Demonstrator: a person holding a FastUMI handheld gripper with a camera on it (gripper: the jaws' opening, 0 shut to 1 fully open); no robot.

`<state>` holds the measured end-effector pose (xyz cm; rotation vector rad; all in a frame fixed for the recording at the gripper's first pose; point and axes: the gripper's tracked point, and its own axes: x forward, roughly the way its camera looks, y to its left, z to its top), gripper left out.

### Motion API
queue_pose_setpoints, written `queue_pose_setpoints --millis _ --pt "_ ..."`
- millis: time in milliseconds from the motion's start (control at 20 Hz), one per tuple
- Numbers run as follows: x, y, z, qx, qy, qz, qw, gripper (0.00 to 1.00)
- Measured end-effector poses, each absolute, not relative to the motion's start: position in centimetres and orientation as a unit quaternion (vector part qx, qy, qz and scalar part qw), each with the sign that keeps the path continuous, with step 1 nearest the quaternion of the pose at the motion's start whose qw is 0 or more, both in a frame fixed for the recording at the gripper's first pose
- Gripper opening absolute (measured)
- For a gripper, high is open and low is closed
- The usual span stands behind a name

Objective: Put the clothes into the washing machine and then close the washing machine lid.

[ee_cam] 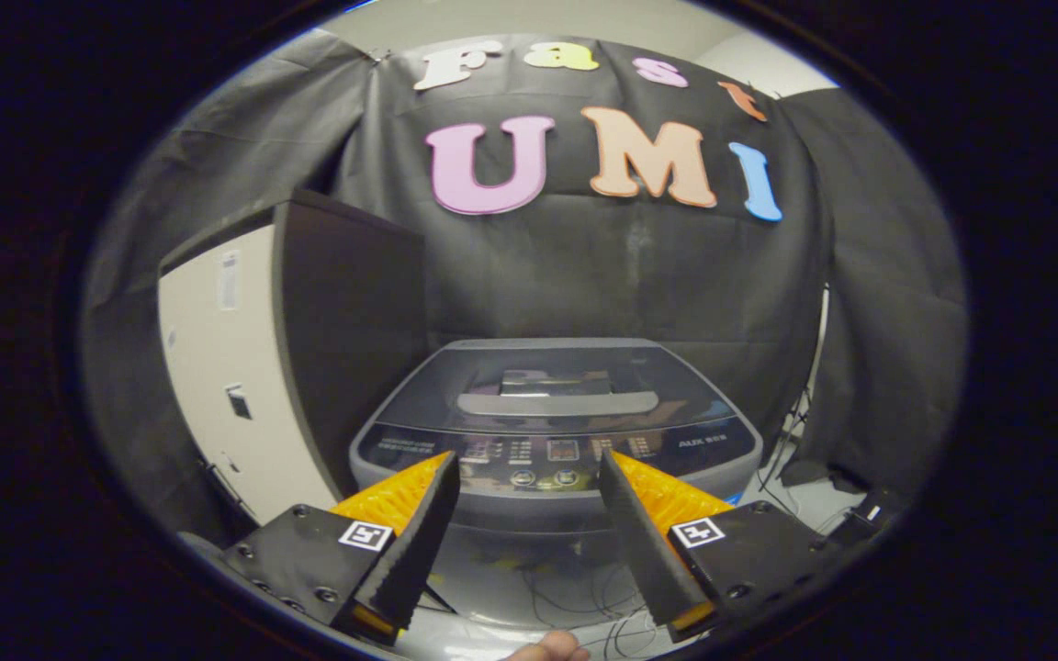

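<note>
A grey top-loading washing machine (555,431) stands just beyond my fingers, against the black booth wall. Its dark glass lid (552,381) lies flat and shut, with a grey handle bar (557,402) across its front. The control panel (547,452) faces me between my fingertips. My gripper (529,468) is open, orange-and-black fingers (419,523) spread wide with nothing between them, held in front of the machine's front wall.
A tall white cabinet with a dark side (244,367) stands left of the machine. Cables (575,597) lie on the floor in front of the machine and at its right. A fingertip of a person's hand (547,650) shows below the fingers.
</note>
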<state>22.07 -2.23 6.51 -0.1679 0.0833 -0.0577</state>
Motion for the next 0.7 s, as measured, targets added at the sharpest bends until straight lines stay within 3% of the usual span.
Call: queue_pose_setpoints --millis 700 --pt "14.5 0.9 14.2 -0.069 -0.022 -0.044 0.996 0.99"
